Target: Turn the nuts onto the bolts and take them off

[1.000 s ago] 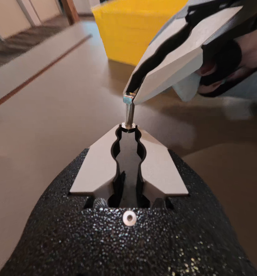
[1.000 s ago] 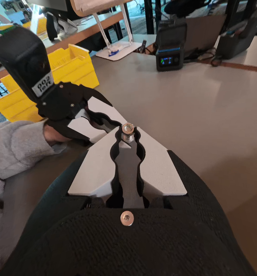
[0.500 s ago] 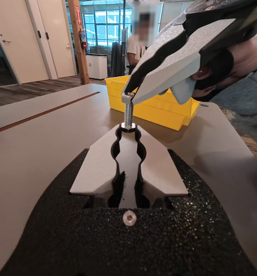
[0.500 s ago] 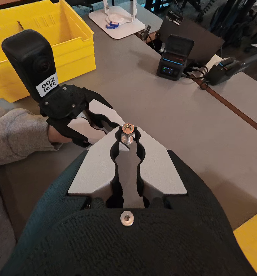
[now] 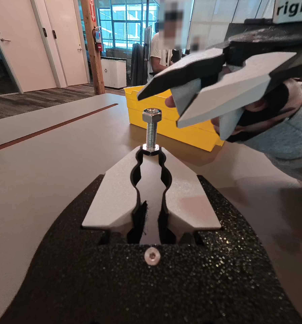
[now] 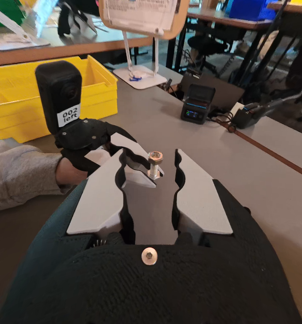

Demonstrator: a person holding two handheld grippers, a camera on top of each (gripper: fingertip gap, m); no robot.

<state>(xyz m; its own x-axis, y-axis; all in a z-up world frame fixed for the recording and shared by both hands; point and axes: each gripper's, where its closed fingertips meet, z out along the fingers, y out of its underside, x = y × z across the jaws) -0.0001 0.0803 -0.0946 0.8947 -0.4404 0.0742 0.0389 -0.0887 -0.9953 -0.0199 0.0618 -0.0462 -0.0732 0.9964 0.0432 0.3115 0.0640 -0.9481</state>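
My left gripper (image 5: 150,152) is shut on the head of a silver bolt (image 5: 151,136) and holds it upright with the thread pointing up. A hex nut (image 5: 152,114) sits at the top of the thread. In the right wrist view the bolt (image 6: 154,169) with its nut (image 6: 155,157) stands in the left gripper's tips (image 6: 155,175). My right gripper (image 6: 149,154) is open and empty, its fingers spread to either side of the nut without touching it. In the left wrist view it (image 5: 158,109) hovers open to the upper right of the nut.
A yellow bin (image 5: 171,121) stands on the grey table (image 5: 41,166) behind the bolt; it also shows in the right wrist view (image 6: 97,94). A small black device (image 6: 196,105), cables and a white stand (image 6: 141,77) sit at the far side. A person stands in the background. Tip to tip, the grippers are about 5 cm apart. Left tips and right tips are each some 30 cm from the small black device (image 6: 196,105).
My right gripper has let go of the nut, opened and drawn back from it. The left gripper still holds the bolt upright.
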